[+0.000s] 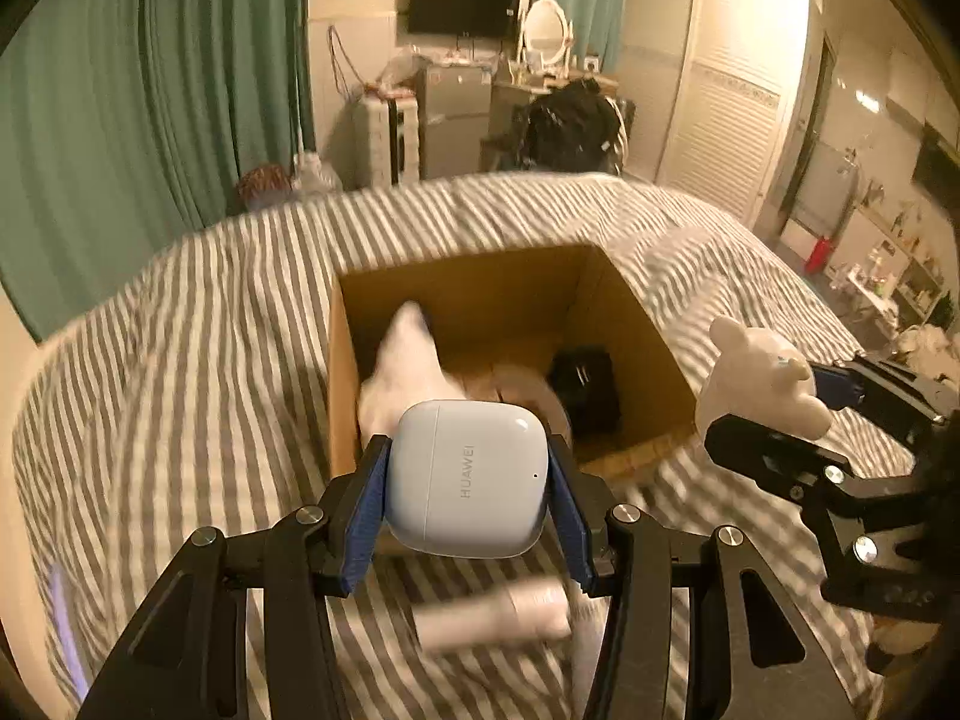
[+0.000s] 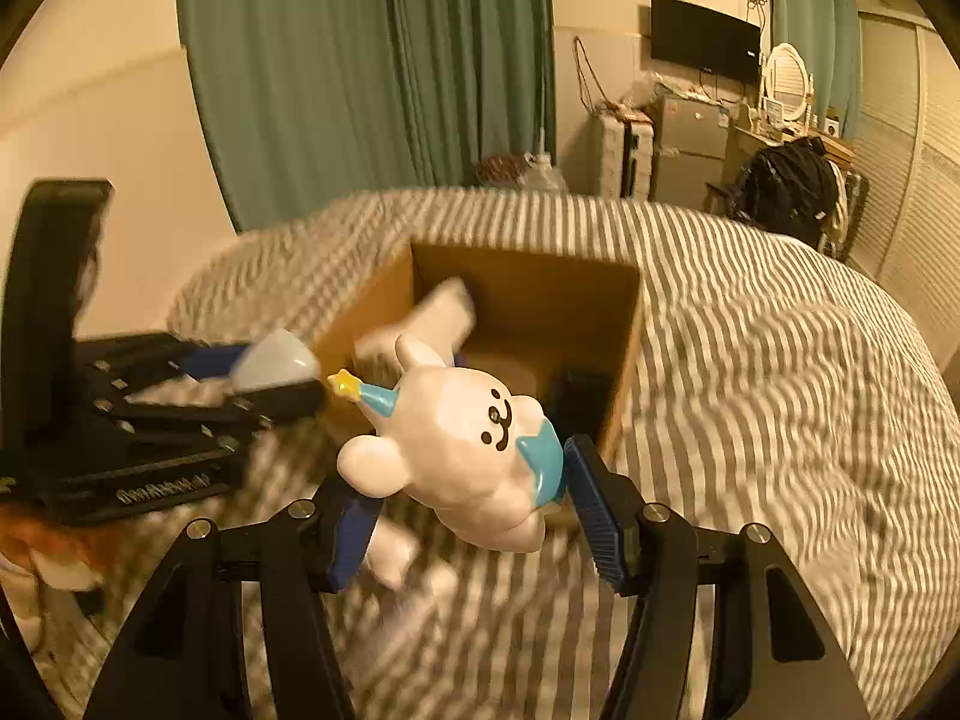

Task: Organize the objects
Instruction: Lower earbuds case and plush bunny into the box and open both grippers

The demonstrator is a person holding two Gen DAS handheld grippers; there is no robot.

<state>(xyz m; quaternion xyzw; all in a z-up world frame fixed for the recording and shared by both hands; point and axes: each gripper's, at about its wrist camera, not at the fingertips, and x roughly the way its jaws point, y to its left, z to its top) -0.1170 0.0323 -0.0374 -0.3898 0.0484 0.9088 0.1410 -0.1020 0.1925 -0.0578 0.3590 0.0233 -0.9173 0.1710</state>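
My left gripper (image 1: pixel 468 492) is shut on a pale blue Huawei earbud case (image 1: pixel 468 480), held above the bed just before the near edge of an open cardboard box (image 1: pixel 516 282). My right gripper (image 2: pixel 465 501) is shut on a white bear figurine (image 2: pixel 462 450) with a blue party hat, held near the box's (image 2: pixel 528 282) near right corner. The figurine (image 1: pixel 762 378) and right gripper also show at the right of the left wrist view. The box holds a white soft item (image 1: pixel 408 360) and a black object (image 1: pixel 585 384).
The box sits on a bed with a grey-and-white striped cover (image 1: pixel 198 360). A white cylindrical item (image 1: pixel 498 612) lies on the cover below my left gripper. Green curtains, a fridge, a TV and a wardrobe stand beyond the bed.
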